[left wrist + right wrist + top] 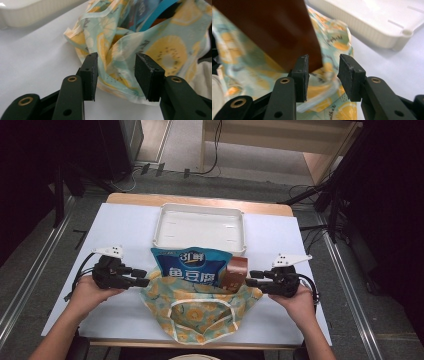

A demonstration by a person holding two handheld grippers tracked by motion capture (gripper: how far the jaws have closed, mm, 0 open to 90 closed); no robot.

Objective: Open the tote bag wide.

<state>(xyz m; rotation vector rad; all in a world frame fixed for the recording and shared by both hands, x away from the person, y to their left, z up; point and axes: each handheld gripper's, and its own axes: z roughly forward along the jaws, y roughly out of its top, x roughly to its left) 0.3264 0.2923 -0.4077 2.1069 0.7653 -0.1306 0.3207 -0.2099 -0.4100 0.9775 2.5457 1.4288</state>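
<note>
A fruit-print cloth bag [200, 312] lies at the table's front middle, its mouth toward the tray. A blue snack packet [192, 265] and a brown box [235, 274] stick out of it. My left gripper [141, 277] is at the bag's left edge, open, with folded bag cloth [117, 62] between its jaws. My right gripper [253, 278] is at the bag's right edge, open, its jaws around bag cloth [324, 72] just below the brown box [274, 30].
A white plastic tray [200, 227] stands behind the bag, its rim [27, 12] close to both grippers [372, 27]. White table covering [115, 235] spreads to both sides. Dark stands and cables surround the table.
</note>
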